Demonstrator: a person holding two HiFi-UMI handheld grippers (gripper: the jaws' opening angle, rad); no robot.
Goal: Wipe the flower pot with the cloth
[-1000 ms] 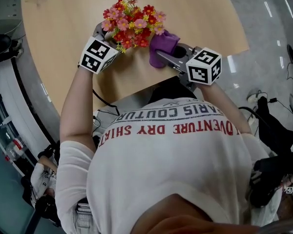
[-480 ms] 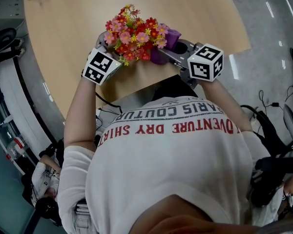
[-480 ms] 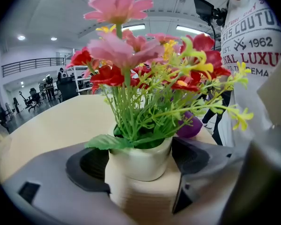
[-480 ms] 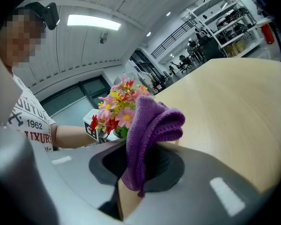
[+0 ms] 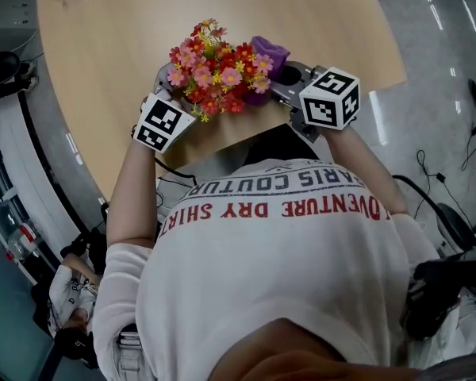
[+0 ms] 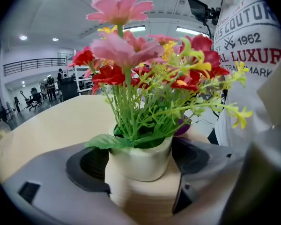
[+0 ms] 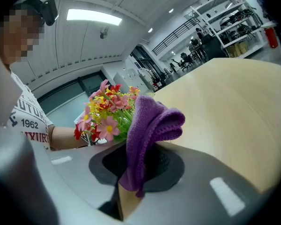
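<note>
Table first: one pale wooden table (image 5: 103,70) with a curved edge fills the upper half of the head view, and the work sits at its near edge. One person in a white printed T-shirt (image 5: 285,276) leans in from the lower frame, with an arm reaching up on each side.

Two claws meet at top centre. Each carries one black-and-white marker cube, the left cube (image 5: 160,123) and the right cube (image 5: 330,98), two in all.

One bunch of pink, red and yellow artificial flowers (image 5: 214,66) on green stems spreads wide enough to hide its container from the head view.

The left claw (image 6: 141,167) is clenched on the single small cream ceramic flower pot (image 6: 139,156), with its pads bearing on the pot's two sides. This grip apparently steadies the pot and leaves the far wall free for wiping.

The right claw (image 7: 138,165) grasps the one purple knitted cloth (image 7: 152,121). The cloth is pinched low, so a folded wad stands out beyond the tips, likely so that fabric rather than claw meets the pot. That wad lies just beside the flowers at their upper right in the head view. Foliage hides whether it touches the pot.
</note>
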